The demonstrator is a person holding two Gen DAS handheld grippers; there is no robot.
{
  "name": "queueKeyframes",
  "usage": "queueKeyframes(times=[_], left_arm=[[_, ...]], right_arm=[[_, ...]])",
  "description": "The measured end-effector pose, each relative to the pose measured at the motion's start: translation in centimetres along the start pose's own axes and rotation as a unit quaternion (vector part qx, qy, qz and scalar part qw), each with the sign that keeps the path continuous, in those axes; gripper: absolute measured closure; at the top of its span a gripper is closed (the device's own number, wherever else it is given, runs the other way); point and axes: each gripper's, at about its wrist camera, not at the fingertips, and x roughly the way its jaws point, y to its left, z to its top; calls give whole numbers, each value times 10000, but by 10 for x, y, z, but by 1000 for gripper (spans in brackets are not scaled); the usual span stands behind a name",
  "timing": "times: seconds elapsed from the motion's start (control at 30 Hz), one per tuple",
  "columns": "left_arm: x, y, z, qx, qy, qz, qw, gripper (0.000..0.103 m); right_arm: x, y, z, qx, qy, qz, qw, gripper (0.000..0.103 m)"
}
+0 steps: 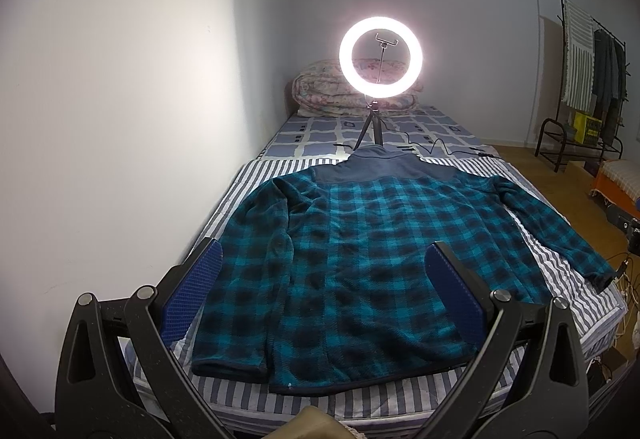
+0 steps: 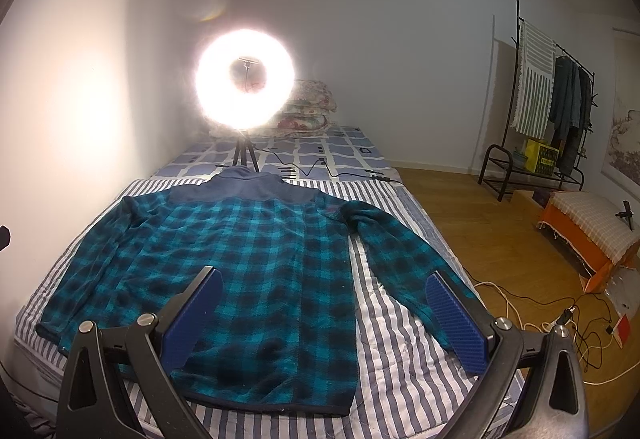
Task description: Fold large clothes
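Teal-and-black plaid fleece jacket (image 1: 360, 259) spread flat, back up, on the striped sheet (image 1: 400, 395) of the bed (image 2: 336, 147), navy collar toward the far end, both sleeves angled out to the sides. Left gripper (image 1: 324, 279) hovering above the hem, blue pads (image 1: 192, 299) wide apart, nothing between them. Right gripper (image 2: 324, 307) likewise spread wide, clear of the cloth, over the jacket's lower right and its sleeve. Beyond the collar, a glowing ring light (image 1: 381, 57) on a small tripod, a folded floral quilt (image 1: 320, 91) behind it. Off to the right, a clothes rack (image 2: 552, 111) on the wooden floor (image 2: 460, 223).
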Motion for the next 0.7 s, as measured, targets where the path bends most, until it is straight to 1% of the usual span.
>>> queueKeyframes(times=[0.23,0.57,0.7], left_arm=[[2,7,0,-8,42,25,10000,0],[3,6,1,42,95,84,9999,0],[7,15,2,29,144,219,9997,0]], right_arm=[[0,0,0,3,1,-1,10000,0],[-1,8,0,-35,9,14,10000,0],[1,12,3,-39,22,56,10000,0]])
